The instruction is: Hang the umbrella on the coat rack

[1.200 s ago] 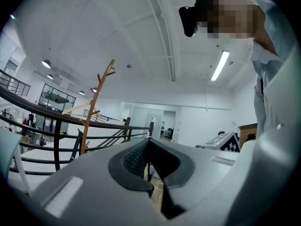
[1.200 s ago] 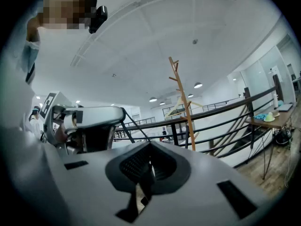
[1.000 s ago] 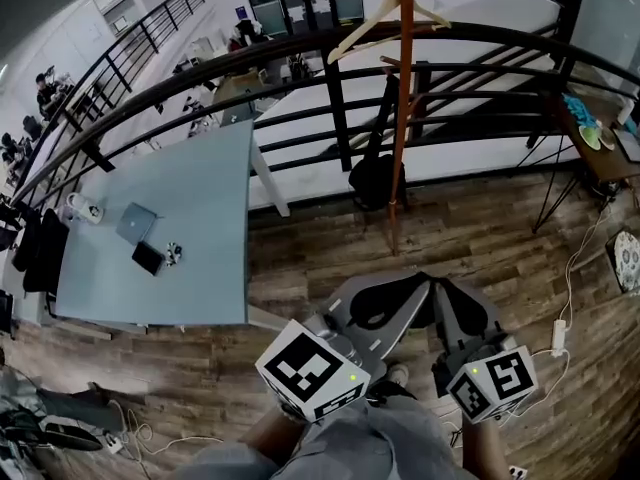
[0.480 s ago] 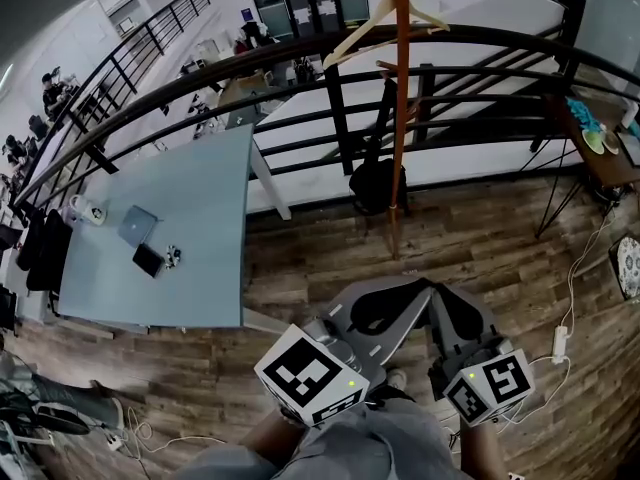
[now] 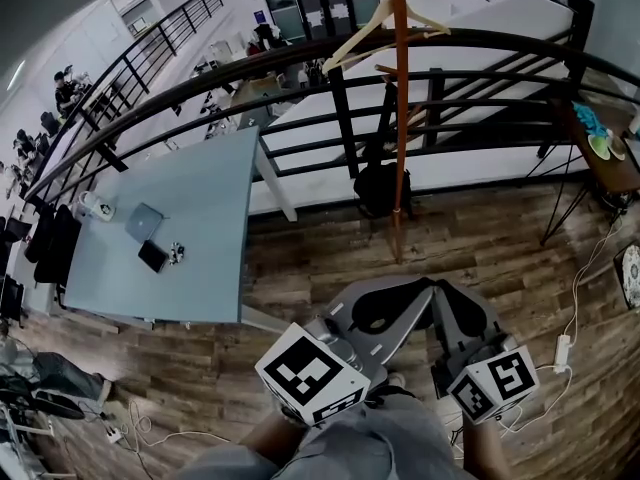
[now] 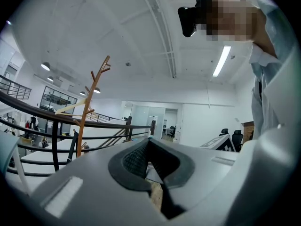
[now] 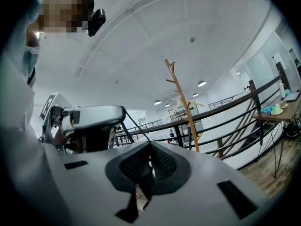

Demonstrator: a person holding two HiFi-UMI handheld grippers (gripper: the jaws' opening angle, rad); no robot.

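Both tools are held low, close to the person's body. The left hand-held gripper [image 5: 415,298] has its jaws together with nothing between them, and the right hand-held gripper [image 5: 446,304] is also closed and empty. Their tips nearly touch each other. The coat rack [image 5: 400,118] stands ahead of both tips, well apart from them, with its long axis upright. It appears to the left of the jaws in the left gripper view [image 6: 89,107] and to the right of the jaws in the right gripper view [image 7: 181,102], so it lies between the two pointing directions, and neither hand seems clearly nearer. I cannot identify the umbrella with certainty. A dark object [image 5: 378,186] sits at the foot of the coat rack, just beside the pole and against the railing [image 5: 300,56]; it may be the umbrella or a bag. If it is the umbrella, the next move is probably a reach forward and down. By count there are two hand-held grippers, one coat rack, one wooden hanger [image 5: 385,16] on it, one dark object, and one table [image 5: 200,238] far to the left.
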